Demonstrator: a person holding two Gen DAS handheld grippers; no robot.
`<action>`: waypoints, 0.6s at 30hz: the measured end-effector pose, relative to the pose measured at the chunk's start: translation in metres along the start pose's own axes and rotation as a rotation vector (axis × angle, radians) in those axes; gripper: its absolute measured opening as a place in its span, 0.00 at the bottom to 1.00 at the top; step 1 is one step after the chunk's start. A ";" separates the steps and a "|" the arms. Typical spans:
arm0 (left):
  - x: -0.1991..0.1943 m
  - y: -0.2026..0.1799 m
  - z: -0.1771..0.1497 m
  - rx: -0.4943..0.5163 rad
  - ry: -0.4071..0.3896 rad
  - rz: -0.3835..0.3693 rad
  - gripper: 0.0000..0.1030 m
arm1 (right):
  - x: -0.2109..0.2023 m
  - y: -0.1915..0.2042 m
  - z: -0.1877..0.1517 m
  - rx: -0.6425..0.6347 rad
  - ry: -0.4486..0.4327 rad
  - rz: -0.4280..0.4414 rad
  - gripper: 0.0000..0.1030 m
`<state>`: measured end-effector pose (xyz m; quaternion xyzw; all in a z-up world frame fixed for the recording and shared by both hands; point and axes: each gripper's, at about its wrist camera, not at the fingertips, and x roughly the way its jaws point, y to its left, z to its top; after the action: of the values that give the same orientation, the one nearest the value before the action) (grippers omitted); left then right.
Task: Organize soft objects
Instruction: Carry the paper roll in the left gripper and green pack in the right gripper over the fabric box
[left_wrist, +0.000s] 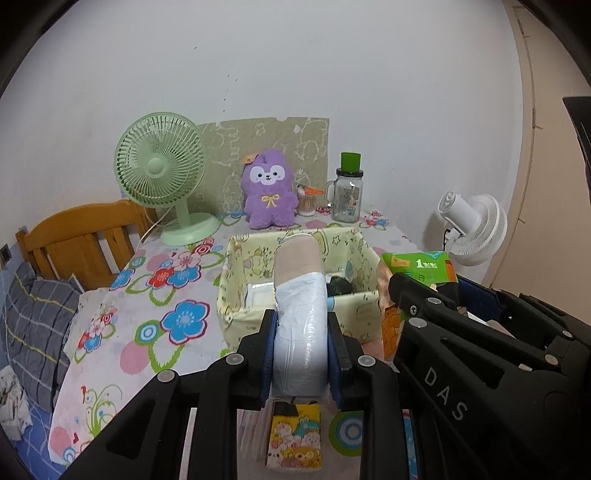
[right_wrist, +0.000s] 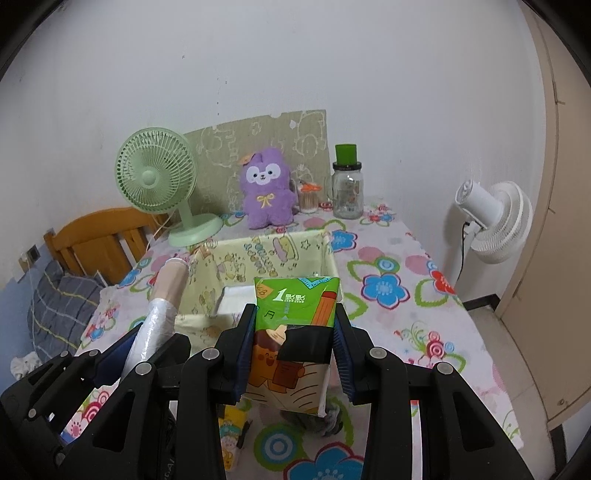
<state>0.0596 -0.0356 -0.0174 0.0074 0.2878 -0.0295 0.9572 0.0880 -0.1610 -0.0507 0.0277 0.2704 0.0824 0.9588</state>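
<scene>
The left gripper (left_wrist: 301, 354) is clamped on a white plastic-wrapped roll (left_wrist: 301, 314) with a beige far end, raised above the near edge of the table (left_wrist: 177, 321). The right gripper (right_wrist: 293, 354) is closed on a green tissue pack (right_wrist: 295, 332), held above the same near edge. Both items sit just in front of the yellow fabric bin (right_wrist: 266, 258) at the table's middle. A small cartoon-printed pack (left_wrist: 295, 439) lies on the near edge below the left gripper. A purple plush toy (right_wrist: 266, 188) stands at the far edge, between a green fan (right_wrist: 159, 181) and a glass jar (right_wrist: 347, 188).
</scene>
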 end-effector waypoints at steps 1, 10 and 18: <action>0.001 0.000 0.002 0.000 -0.003 -0.001 0.23 | 0.001 0.000 0.003 -0.001 -0.002 -0.001 0.40; 0.012 0.002 0.017 -0.009 -0.004 -0.022 0.23 | 0.012 0.000 0.020 -0.009 -0.005 0.014 0.40; 0.022 0.005 0.027 -0.013 -0.013 -0.011 0.23 | 0.022 0.004 0.030 -0.029 -0.010 0.015 0.40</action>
<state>0.0936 -0.0322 -0.0068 -0.0006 0.2818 -0.0331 0.9589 0.1218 -0.1539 -0.0366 0.0162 0.2643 0.0935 0.9598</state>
